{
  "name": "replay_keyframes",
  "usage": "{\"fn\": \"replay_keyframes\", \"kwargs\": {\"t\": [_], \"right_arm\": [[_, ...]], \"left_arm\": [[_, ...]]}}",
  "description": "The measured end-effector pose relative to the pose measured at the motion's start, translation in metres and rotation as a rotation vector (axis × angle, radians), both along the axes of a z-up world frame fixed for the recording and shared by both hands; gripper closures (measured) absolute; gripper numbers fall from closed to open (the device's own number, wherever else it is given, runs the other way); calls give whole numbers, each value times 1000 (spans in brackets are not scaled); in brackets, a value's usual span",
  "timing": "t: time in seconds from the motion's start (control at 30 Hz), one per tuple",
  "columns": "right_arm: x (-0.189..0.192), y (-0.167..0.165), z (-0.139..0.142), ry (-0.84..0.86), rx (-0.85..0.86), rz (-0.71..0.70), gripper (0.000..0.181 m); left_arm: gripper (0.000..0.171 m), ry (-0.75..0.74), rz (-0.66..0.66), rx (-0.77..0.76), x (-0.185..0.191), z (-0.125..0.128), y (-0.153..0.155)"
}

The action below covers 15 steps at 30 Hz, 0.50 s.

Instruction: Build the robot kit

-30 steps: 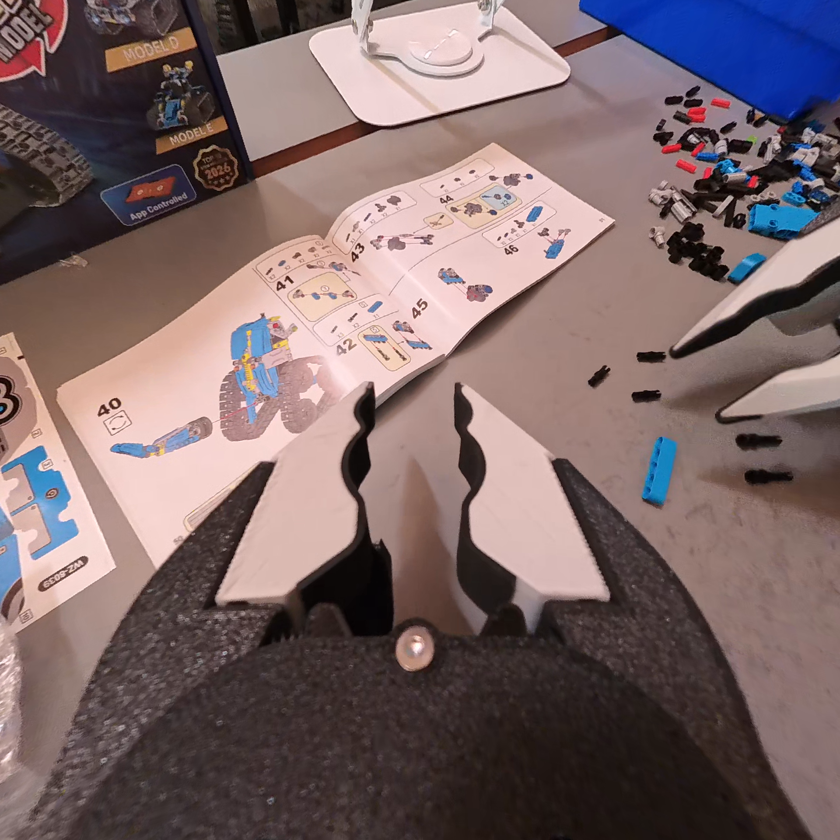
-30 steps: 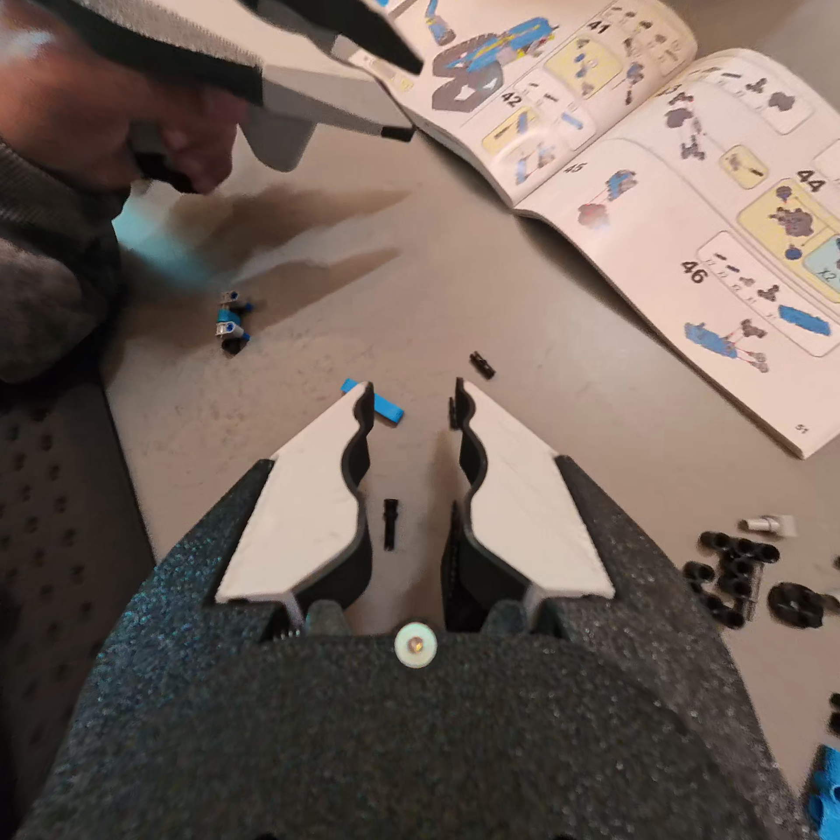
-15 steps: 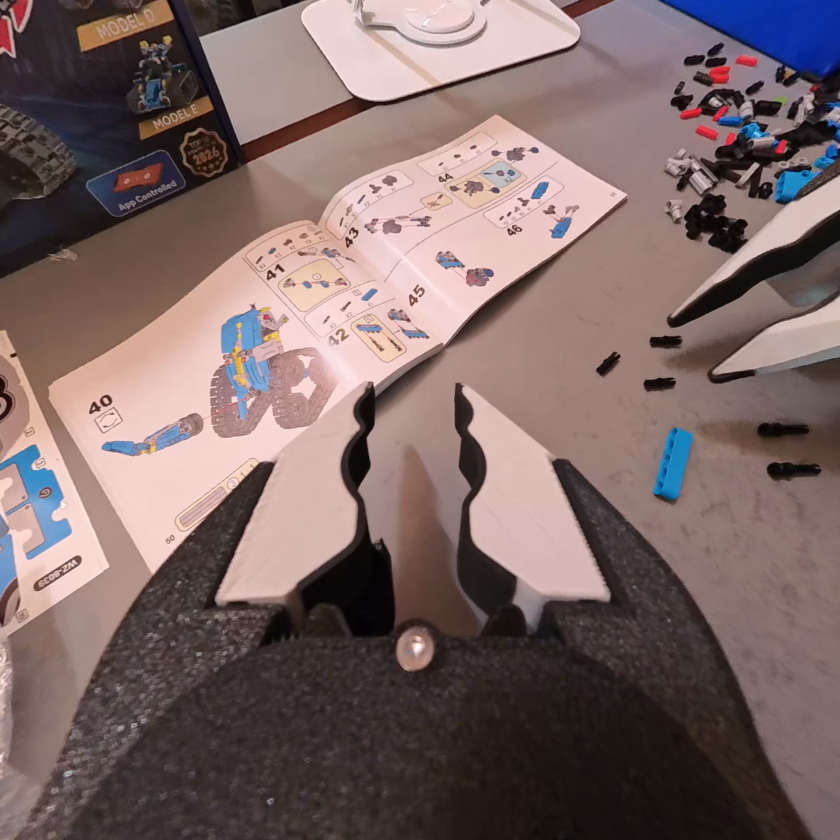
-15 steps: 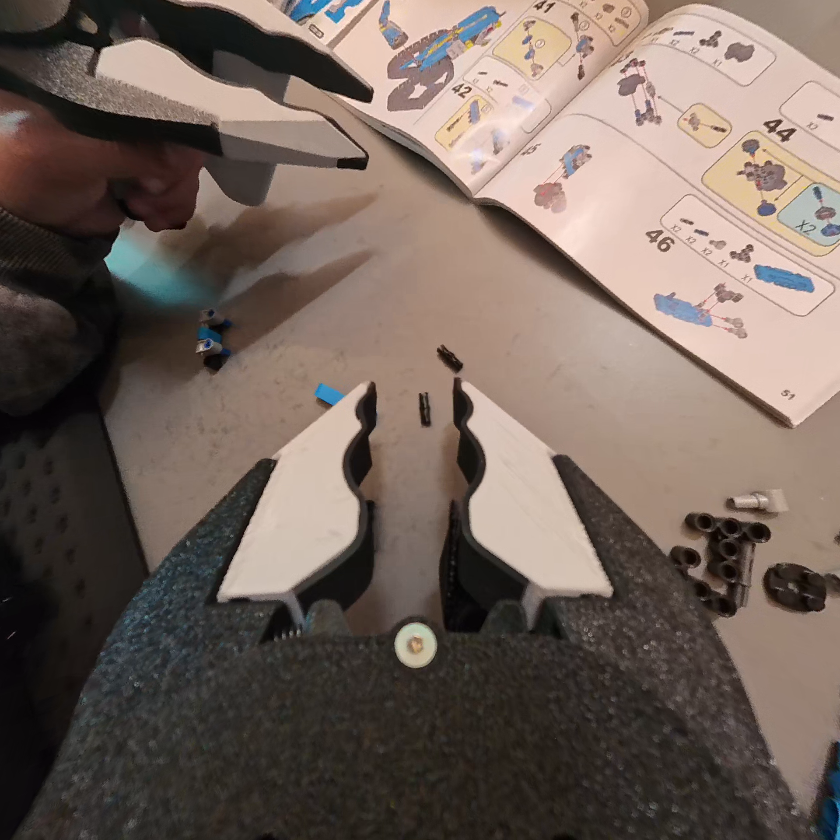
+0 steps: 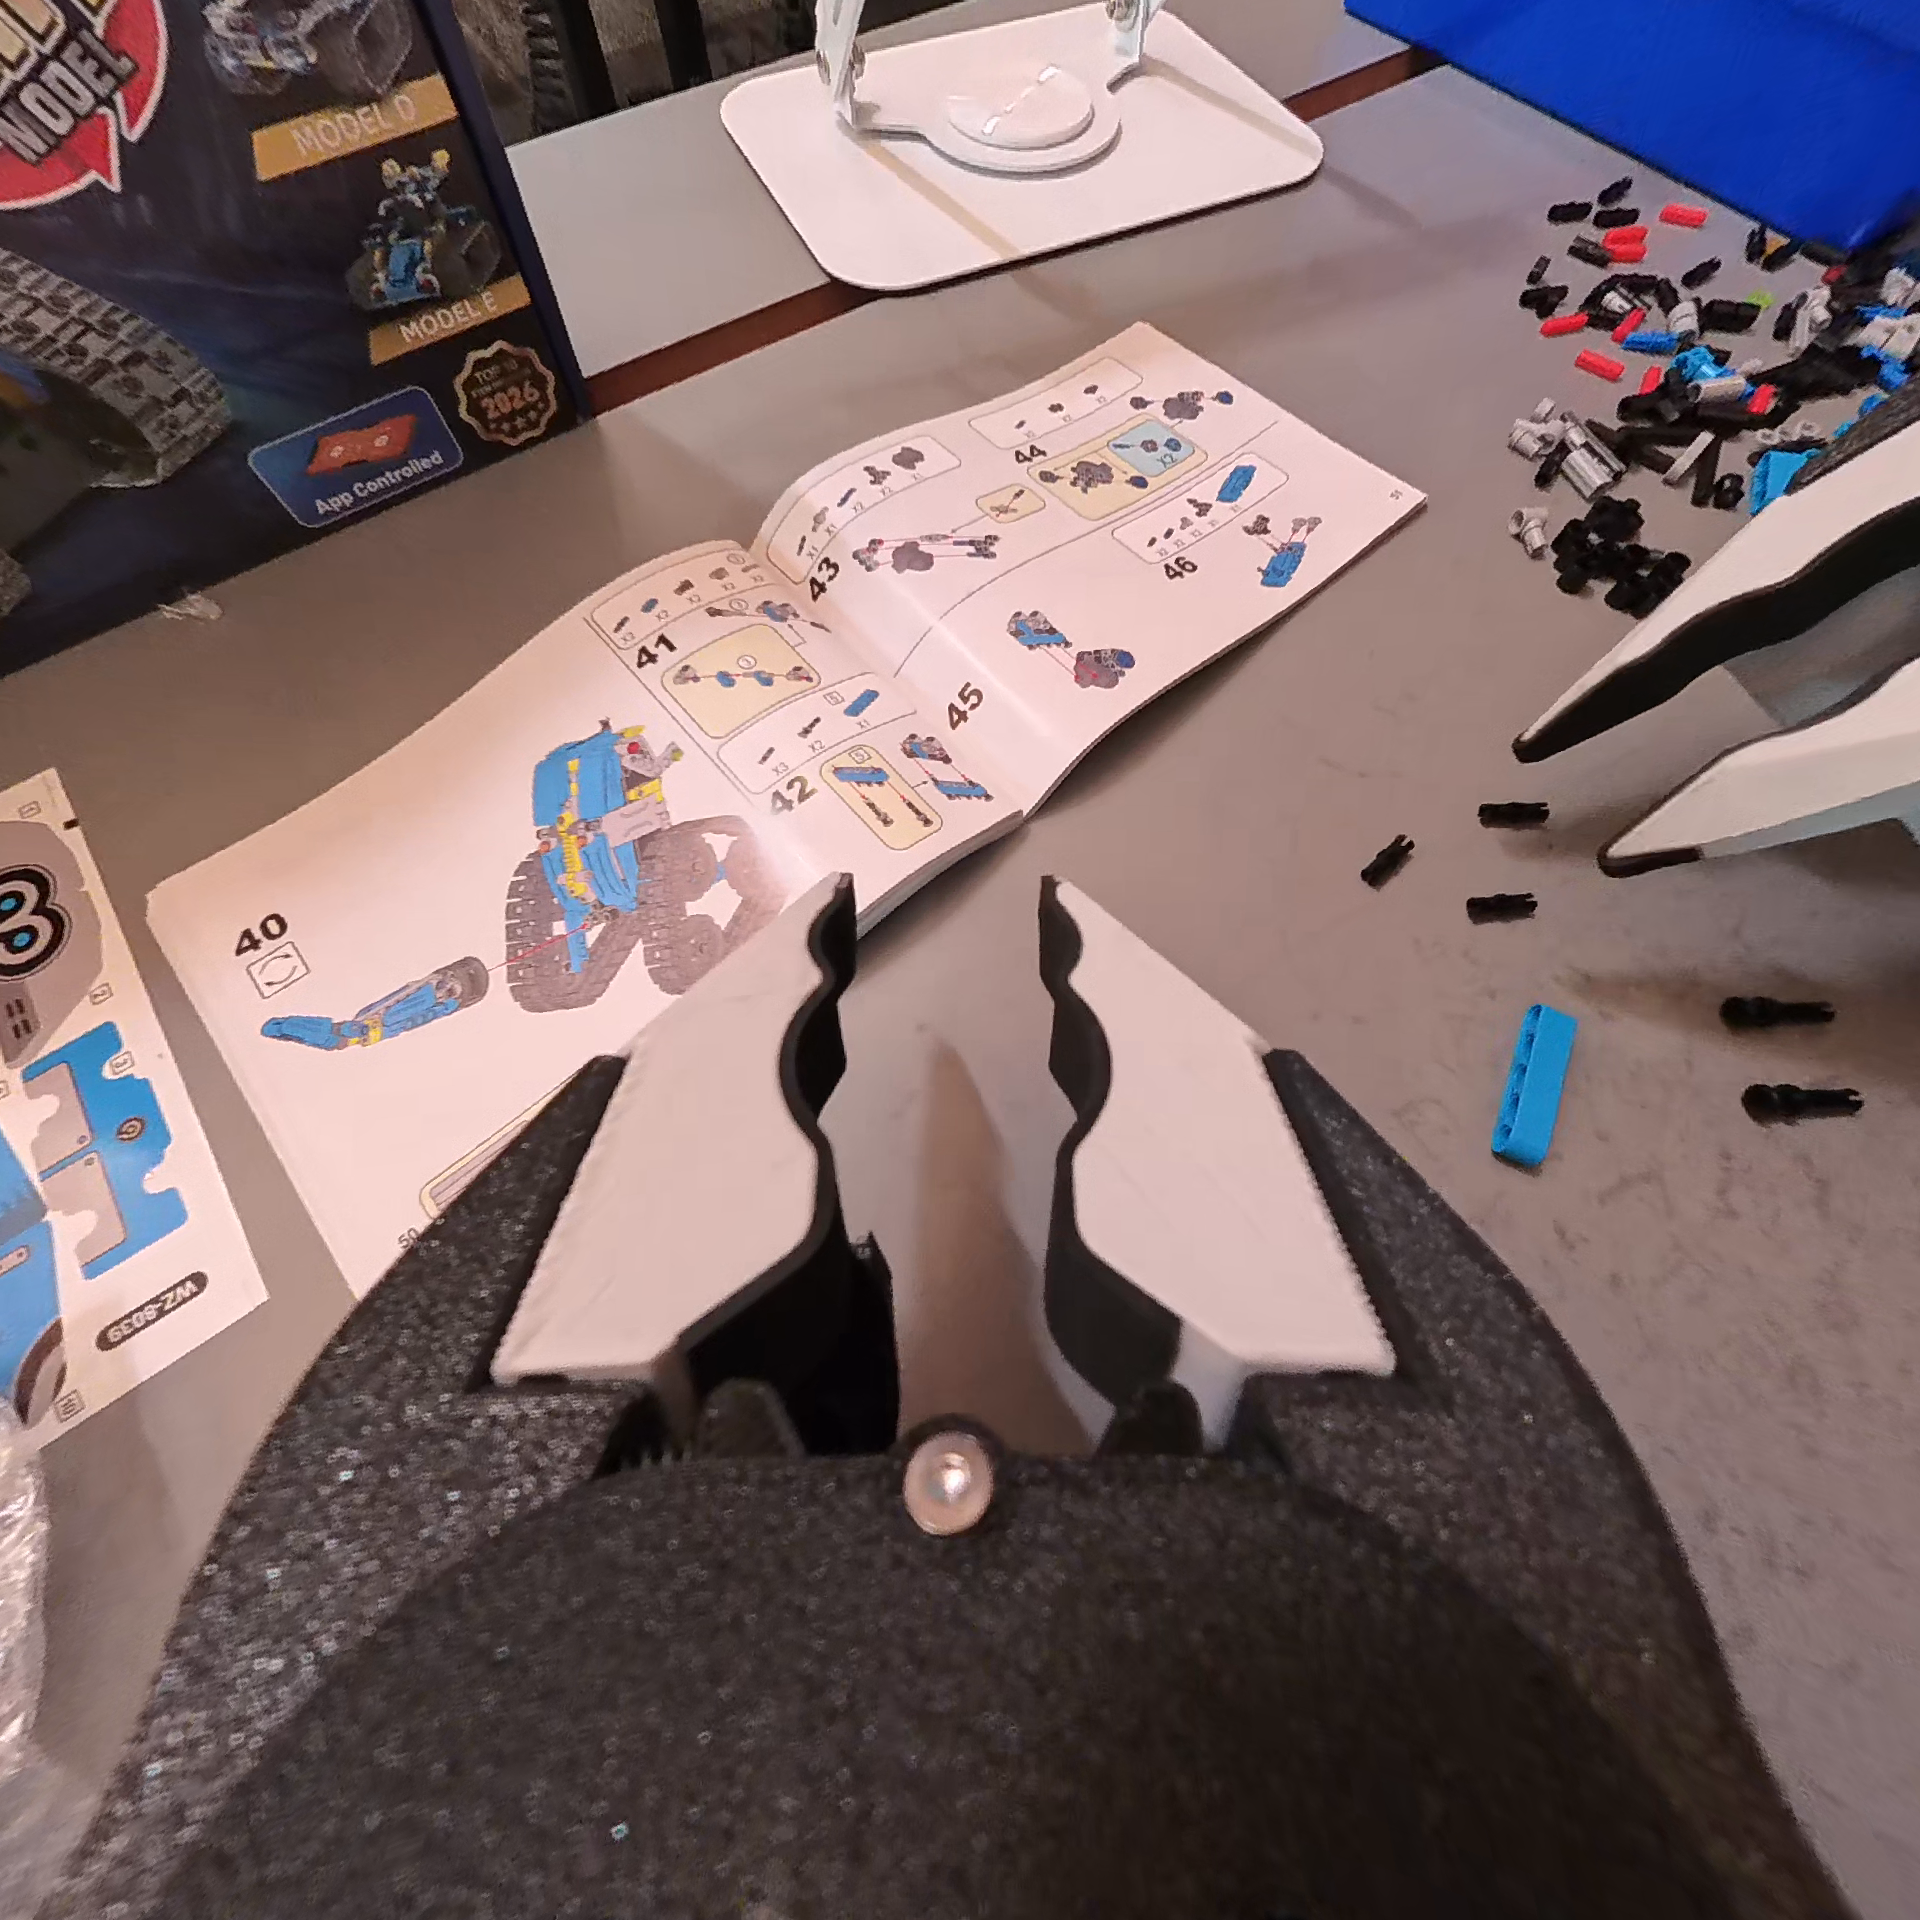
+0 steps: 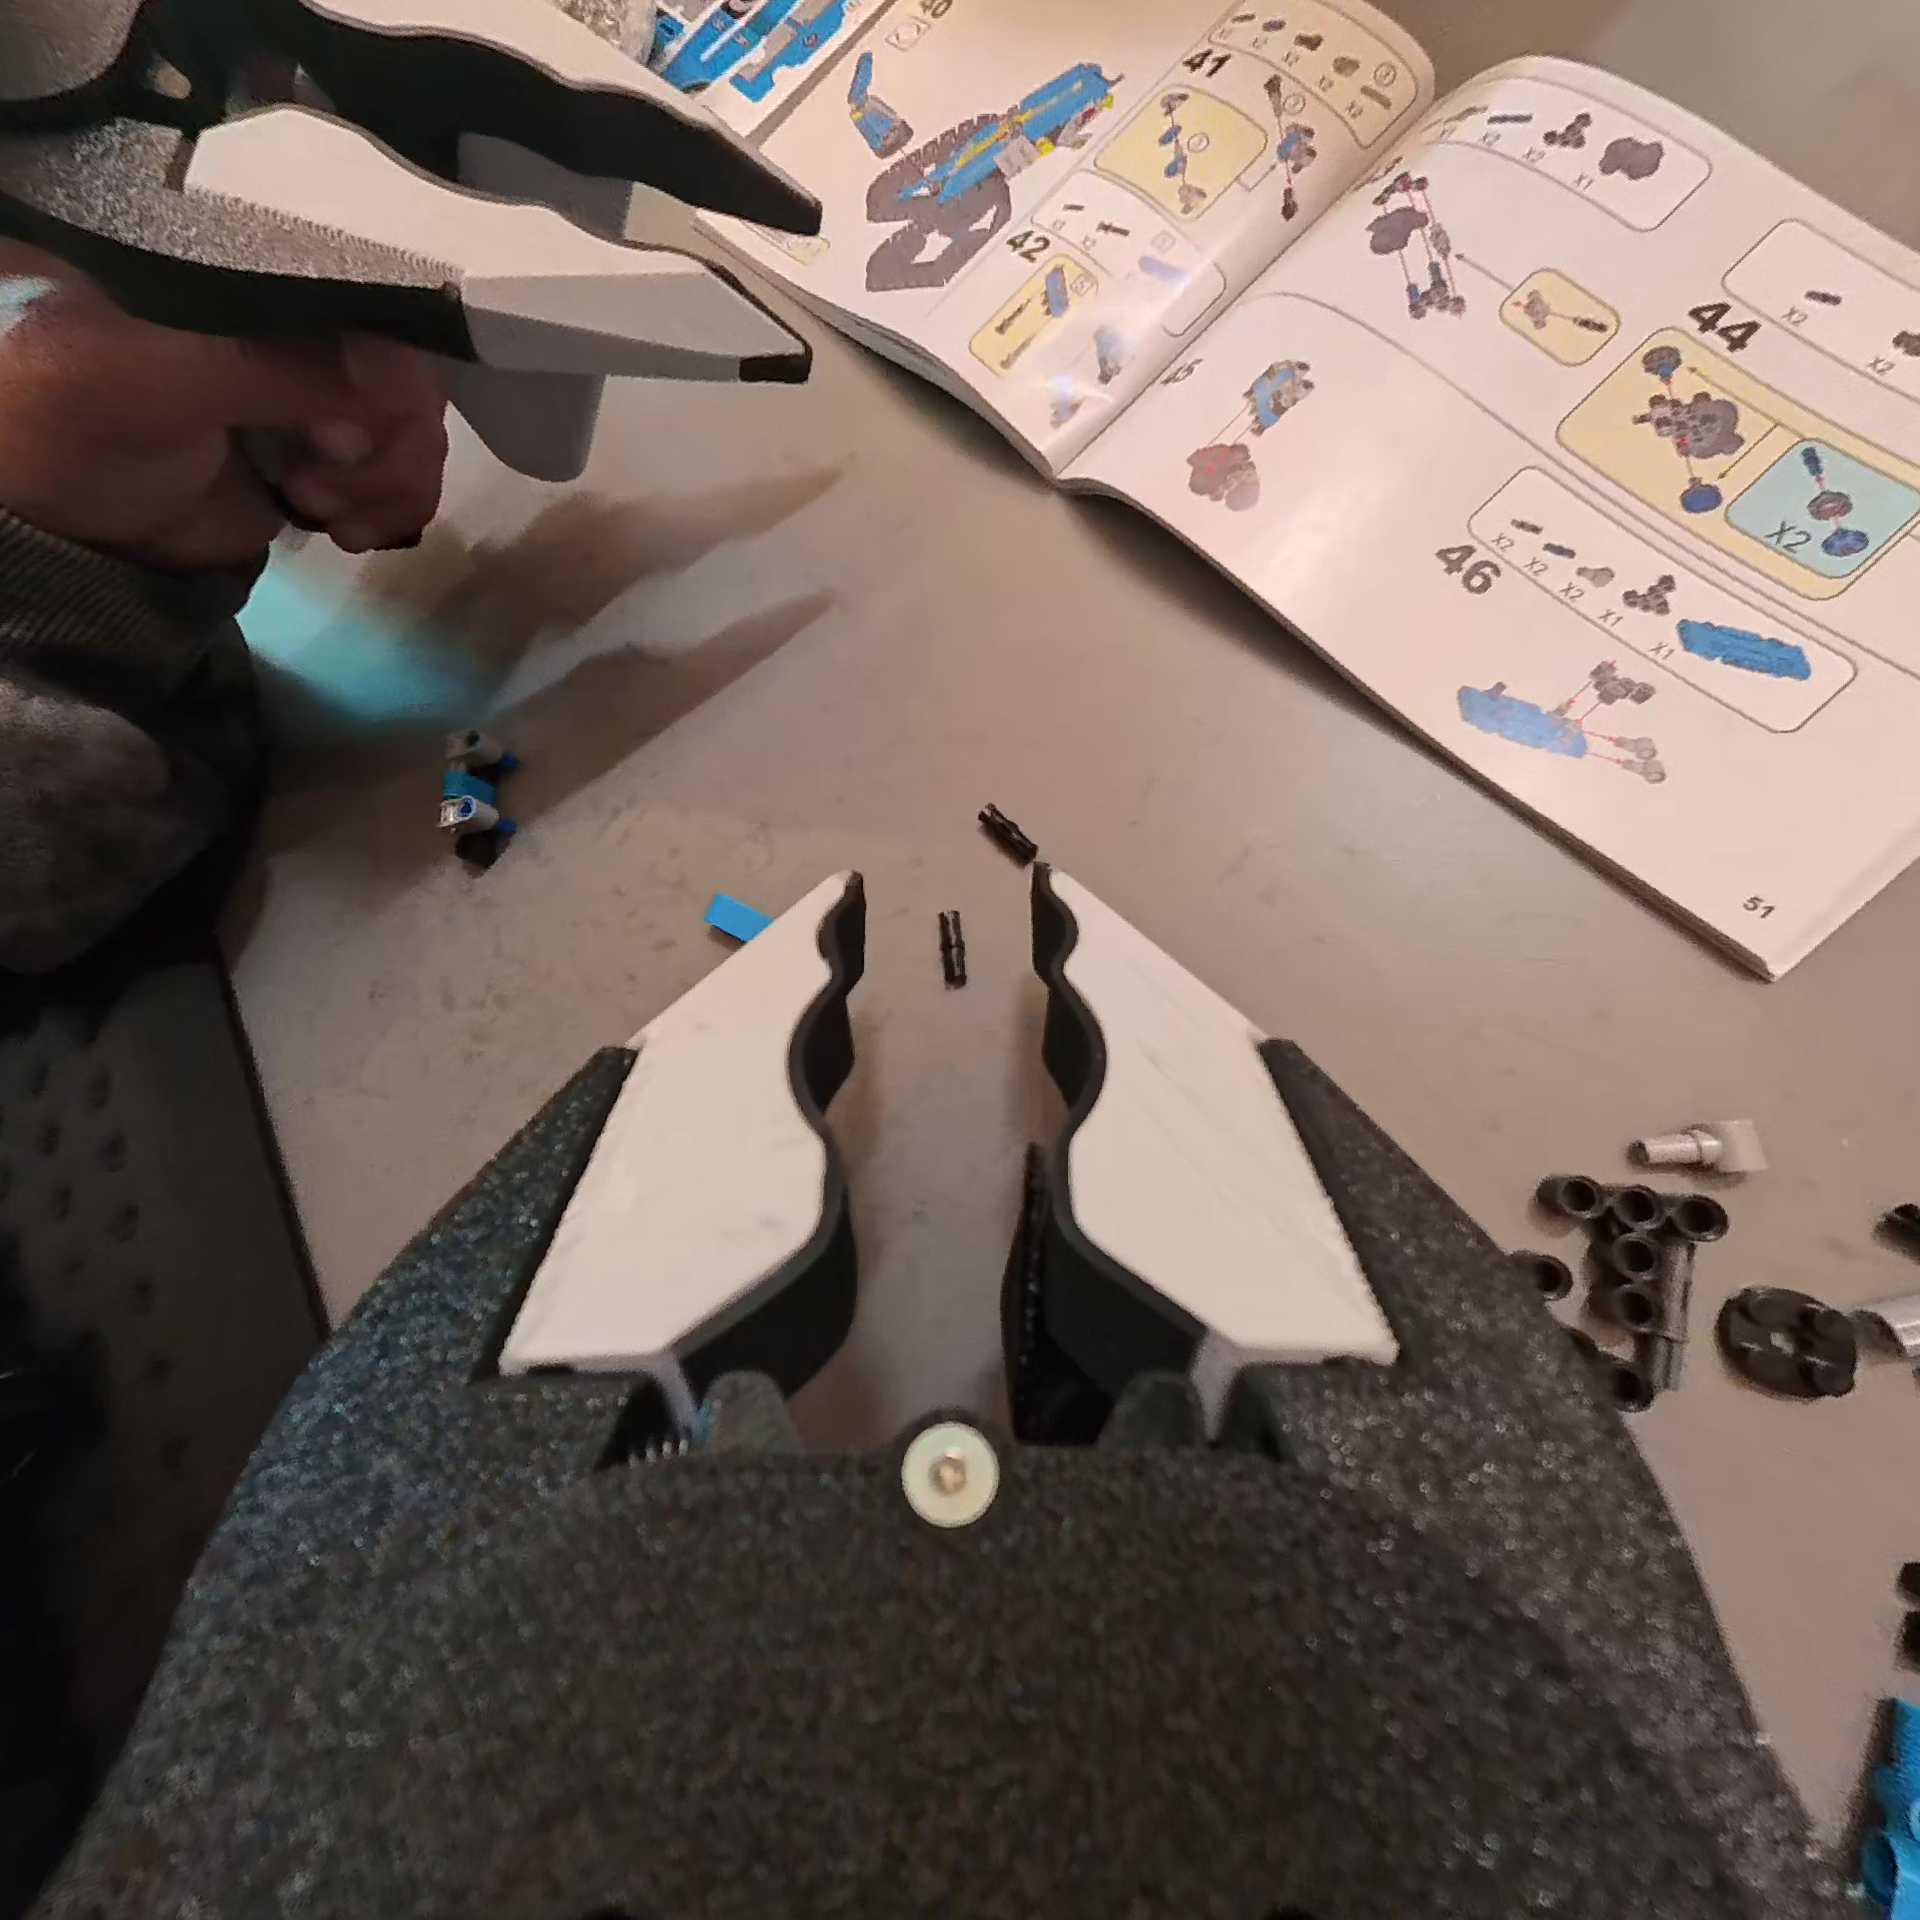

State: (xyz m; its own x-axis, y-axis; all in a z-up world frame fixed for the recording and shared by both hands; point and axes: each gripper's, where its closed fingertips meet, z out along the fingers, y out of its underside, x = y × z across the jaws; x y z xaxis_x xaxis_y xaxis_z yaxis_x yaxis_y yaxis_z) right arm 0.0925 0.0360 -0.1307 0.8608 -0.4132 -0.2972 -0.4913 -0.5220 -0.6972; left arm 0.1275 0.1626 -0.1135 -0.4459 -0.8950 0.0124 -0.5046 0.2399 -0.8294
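1. Low over the grey worktop (image 5: 1195, 1039), the right claw (image 6: 945, 883) hangs with its jaws spread and nothing between the pads. A short black pin (image 6: 952, 948) lies on the surface in the gap just inside the tips, touching neither one.
2. A second black pin (image 6: 1006, 831) lies at 12 o'clock of the first, just beside the tip of the right-hand finger. Whether the two touch cannot be told.
3. The left claw (image 5: 945, 904) is likewise spread and empty, held above the near edge of an open instruction booklet (image 5: 727, 727). A person's hand (image 6: 208, 436) grips its handle.
4. A blue beam (image 5: 1535, 1086) lies at 3 o'clock of the left claw. Two longer black pins (image 5: 1777, 1010) lie beyond it, and a heap of loose parts (image 5: 1714, 343) sits at 1 o'clock.
5. A small blue and grey assembly (image 6: 473, 795) rests at 10 o'clock of the right claw, in the shadow of the left one.
6. In the right wrist view the right claw's left-hand finger covers most of the blue beam, leaving only a corner.
7. A cluster of black connectors (image 6: 1631, 1247) at 3 o'clock runs out of frame.
8. A printed box (image 5: 260, 312) and a sticker sheet (image 5: 83, 1039) at 10 o'clock and 9 o'clock of the left claw are cut by the frame edge.
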Motion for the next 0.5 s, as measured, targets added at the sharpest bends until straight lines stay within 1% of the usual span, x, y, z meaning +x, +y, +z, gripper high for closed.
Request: {"fn": "replay_keyframes", "kwargs": {"t": [0.13, 0.27, 0.37, 0.5], "right_arm": [[1, -1, -4, -20, -19, 6, 152], [10, 0, -6, -41, -20, -7, 155], [9, 4, 1, -21, 22, -2, 155], [13, 2, 9, -73, 24, -16, 155]], "left_arm": [[137, -5, 8, -18, 2, -2, 1], [137, 3, 9, -49, 4, -4, 1], [137, -16, 14, -22, 6, -4, 3], [137, -50, 14, -13, 7, 4, 4]]}}
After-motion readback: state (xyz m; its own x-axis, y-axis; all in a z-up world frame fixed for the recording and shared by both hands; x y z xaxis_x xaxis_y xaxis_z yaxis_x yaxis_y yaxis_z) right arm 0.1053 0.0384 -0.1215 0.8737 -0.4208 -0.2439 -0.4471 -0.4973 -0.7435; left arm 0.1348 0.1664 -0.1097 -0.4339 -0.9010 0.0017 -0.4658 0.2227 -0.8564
